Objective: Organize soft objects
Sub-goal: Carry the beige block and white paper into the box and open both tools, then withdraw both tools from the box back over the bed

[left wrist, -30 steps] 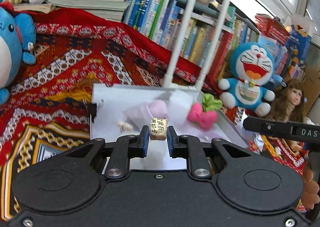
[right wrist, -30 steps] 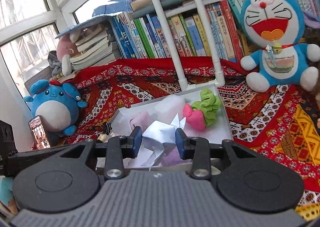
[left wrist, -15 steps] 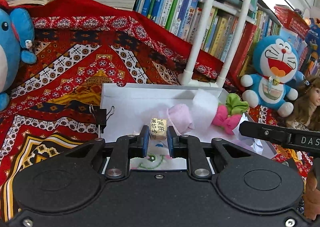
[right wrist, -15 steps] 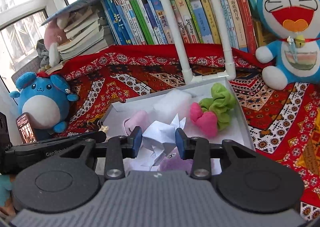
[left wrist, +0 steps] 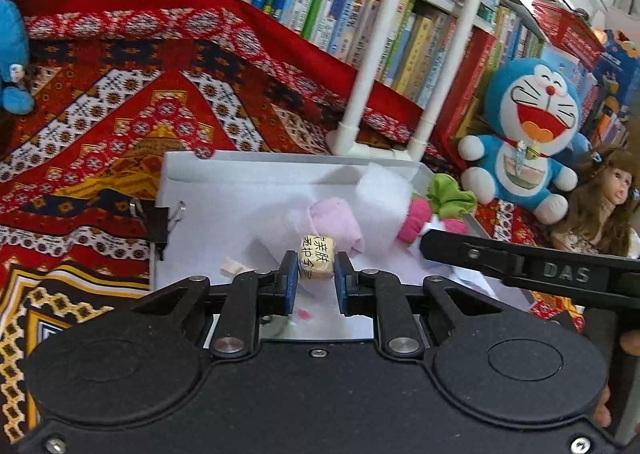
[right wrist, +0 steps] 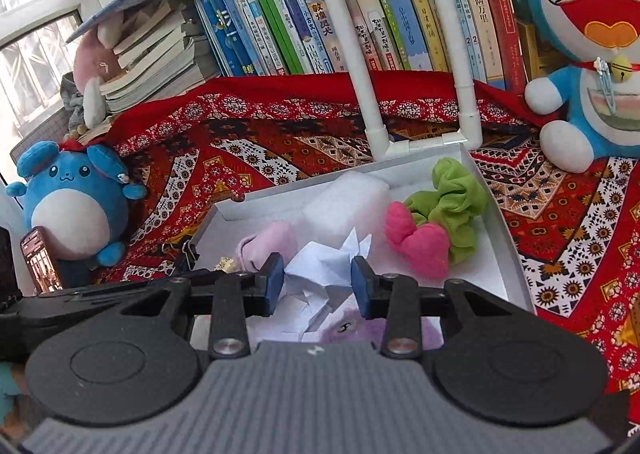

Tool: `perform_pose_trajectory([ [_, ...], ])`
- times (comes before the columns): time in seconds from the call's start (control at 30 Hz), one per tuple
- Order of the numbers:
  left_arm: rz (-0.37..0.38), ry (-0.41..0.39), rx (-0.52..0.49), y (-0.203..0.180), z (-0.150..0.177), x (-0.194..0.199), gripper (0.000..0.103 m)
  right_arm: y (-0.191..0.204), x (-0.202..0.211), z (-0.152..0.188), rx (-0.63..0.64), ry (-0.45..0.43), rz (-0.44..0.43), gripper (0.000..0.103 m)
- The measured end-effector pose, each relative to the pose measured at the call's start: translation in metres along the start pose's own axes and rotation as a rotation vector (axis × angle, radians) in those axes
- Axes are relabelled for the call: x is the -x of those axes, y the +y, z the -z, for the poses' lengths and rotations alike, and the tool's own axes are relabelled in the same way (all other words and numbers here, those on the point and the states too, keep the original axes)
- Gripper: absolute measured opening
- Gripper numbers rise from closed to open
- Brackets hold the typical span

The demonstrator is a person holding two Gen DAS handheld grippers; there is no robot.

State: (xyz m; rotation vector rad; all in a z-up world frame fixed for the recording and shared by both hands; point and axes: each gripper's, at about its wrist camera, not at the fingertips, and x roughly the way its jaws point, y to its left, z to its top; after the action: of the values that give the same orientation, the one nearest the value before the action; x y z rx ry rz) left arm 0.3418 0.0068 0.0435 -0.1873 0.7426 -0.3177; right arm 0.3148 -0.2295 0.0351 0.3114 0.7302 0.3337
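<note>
The left gripper [left wrist: 316, 278] has its jaws pinched on a small cream packet [left wrist: 317, 263] printed with characters, poised over the near left part of the white tray [left wrist: 240, 174]. The right gripper [right wrist: 318, 280] clamps a crumpled white paper [right wrist: 320, 266] above the tray's near middle. Beyond both lie a pink roll [right wrist: 268, 244], white foam [right wrist: 344, 198] and, toward the far right corner, a pink-and-green plush radish [right wrist: 432, 226]; the free floor lies far left.

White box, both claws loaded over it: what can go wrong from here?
1. The left claw pinches only the near end of the small printed packet; it could twist out.
2. The right claw holds crumpled white paper, which may spring free.
3. The white box is crowded; the pink roll lies under the drop zone.
</note>
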Motion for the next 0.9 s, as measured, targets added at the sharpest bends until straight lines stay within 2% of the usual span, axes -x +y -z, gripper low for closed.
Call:
perform_pose_trajectory([
  [0.2,0.074,0.07,-0.008,-0.005,0.004,-0.01,0.018,-0.004,-0.007,0.002,-0.014,0.014,0.009,0.044],
  [0.53,0.062,0.073,-0.037,-0.01,0.009,-0.016,0.019,-0.015,-0.021,0.006,-0.066,0.041,0.017,0.045],
  [0.63,0.066,0.067,-0.029,-0.009,0.008,-0.014,0.023,-0.015,-0.021,0.006,-0.063,0.042,0.019,0.046],
  [0.77,0.074,0.035,-0.018,-0.008,0.006,-0.005,0.037,-0.015,-0.017,0.005,-0.07,0.027,0.008,0.062],
  [0.9,0.067,-0.001,-0.017,-0.009,0.002,0.009,0.044,-0.015,-0.008,0.003,-0.079,0.008,0.001,0.062],
])
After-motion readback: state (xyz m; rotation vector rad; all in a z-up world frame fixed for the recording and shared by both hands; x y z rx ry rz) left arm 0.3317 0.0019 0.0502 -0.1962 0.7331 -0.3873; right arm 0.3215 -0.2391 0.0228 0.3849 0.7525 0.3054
